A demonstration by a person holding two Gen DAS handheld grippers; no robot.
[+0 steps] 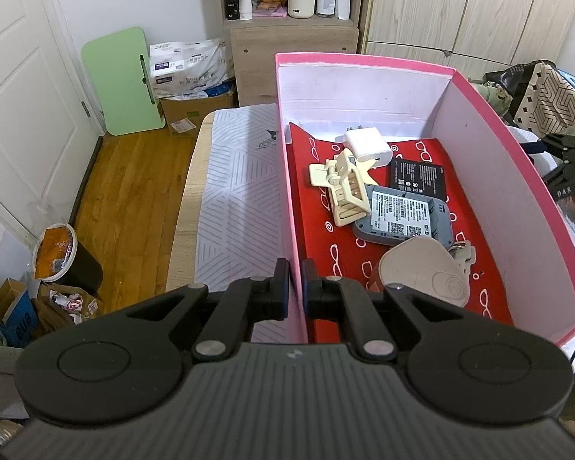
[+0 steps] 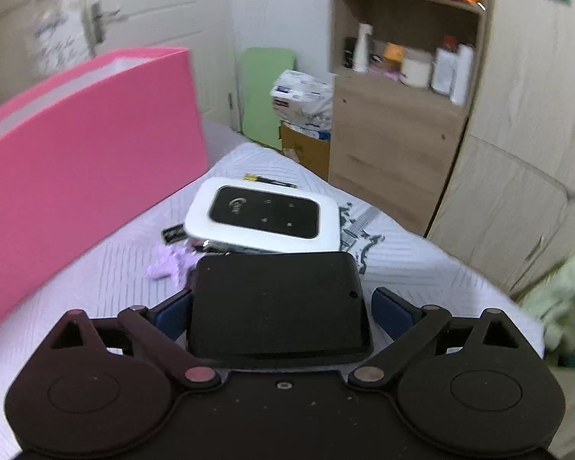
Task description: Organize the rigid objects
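Bedding with a pale striped cover [image 2: 421,268] carries everything here, and on it stands the pink box [image 1: 517,176], tall-walled, white inside, with a red patterned sheet [image 1: 318,207] across its floor. The left gripper [image 1: 295,285] is clenched on the box's near side wall, one pad outside and one inside, which looks like a steadying hold; keeping that pinch firm and still should stop the light cardboard sliding while things go in. Already lying in the box are a grey router [image 1: 402,216] face down, a black battery [image 1: 418,178], a beige oval case [image 1: 421,272], a cream clip stand [image 1: 345,188] and a white charger [image 1: 368,145]. Outside the box, in the right wrist view, a black flat cover [image 2: 280,303] lies between the spread jaws of the right gripper [image 2: 281,306], whose blue pads stand clear of its edges, so it is released, not gripping. Just beyond sits a white pocket router [image 2: 264,218], partly over lilac scraps [image 2: 168,264]. To take the cover well, I would centre it between the pads, close on its two long edges squarely and lift level, since a thin, slick plate may pivot or slip if caught near a corner
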